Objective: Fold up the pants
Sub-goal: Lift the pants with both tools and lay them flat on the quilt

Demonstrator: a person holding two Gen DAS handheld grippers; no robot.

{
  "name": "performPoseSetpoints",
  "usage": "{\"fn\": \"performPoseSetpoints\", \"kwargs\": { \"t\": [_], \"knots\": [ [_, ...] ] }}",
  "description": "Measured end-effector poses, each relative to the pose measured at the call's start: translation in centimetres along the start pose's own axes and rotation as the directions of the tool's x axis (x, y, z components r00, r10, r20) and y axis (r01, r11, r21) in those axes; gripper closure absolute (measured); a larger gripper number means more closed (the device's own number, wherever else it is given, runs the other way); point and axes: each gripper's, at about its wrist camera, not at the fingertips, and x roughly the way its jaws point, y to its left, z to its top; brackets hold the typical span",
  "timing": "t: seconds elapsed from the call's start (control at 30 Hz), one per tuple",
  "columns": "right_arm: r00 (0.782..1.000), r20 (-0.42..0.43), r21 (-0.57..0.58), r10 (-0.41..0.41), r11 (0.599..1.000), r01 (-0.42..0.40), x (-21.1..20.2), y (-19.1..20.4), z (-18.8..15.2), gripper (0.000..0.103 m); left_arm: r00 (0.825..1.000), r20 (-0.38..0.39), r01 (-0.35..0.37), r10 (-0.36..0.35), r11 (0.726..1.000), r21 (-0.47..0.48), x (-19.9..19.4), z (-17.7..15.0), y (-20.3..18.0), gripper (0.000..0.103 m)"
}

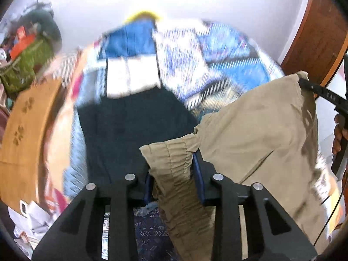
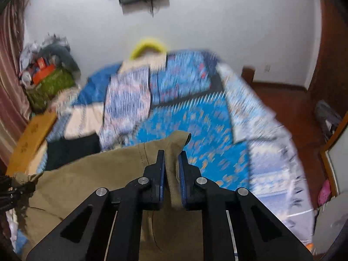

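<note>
Both tools are clamped on the tan pants (image 1: 256, 130): the left tool (image 1: 174, 174) pinches the gathered waistband, the right tool (image 2: 171, 174) a corner. The pants hang above the bed (image 2: 217, 117). Keep the top edge taut and level, then lower toward 12 o'clock.

matt khaki cloth pants (image 1: 256, 126) with a ribbed elastic waistband; printed cloth bedspread (image 2: 217, 119); smooth wooden board (image 1: 24, 117).

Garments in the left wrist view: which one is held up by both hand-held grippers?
The tan pants, pinched at both corners and hanging; the dark garment and the white one lie flat on the bed.
</note>
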Motion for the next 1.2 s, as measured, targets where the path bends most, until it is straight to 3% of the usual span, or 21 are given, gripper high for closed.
{"fn": "performPoseSetpoints", "kwargs": {
  "t": [0.2, 0.43, 0.83, 1.2],
  "knots": [
    [0.986, 0.164, -0.005, -0.012, 1.000, 0.013, -9.7, -0.5, 2.5, 0.093, 0.988, 0.155, 0.013, -0.020, 0.999, 0.045, -7.8, 1.8, -2.8, 0.071],
    [0.979, 0.202, -0.021, 0.001, 1.000, 0.003, -15.8, -0.9, -0.6, 0.093, 0.984, 0.172, 0.027, -0.044, 0.995, 0.100, -11.4, -0.2, -5.0, 0.074],
    [0.994, 0.106, 0.007, 0.030, 0.999, -0.031, -19.7, -1.2, -11.8, 0.093, 0.990, 0.101, 0.081, -0.099, 0.982, 0.173, -13.7, -10.1, -6.0, 0.076],
    [0.997, -0.051, 0.076, 0.063, 0.995, -0.059, -20.1, -0.9, -19.3, 0.092, 0.997, 0.018, 0.067, -0.071, 0.983, 0.170, -14.0, -17.9, -5.5, 0.076]
  ]
}}
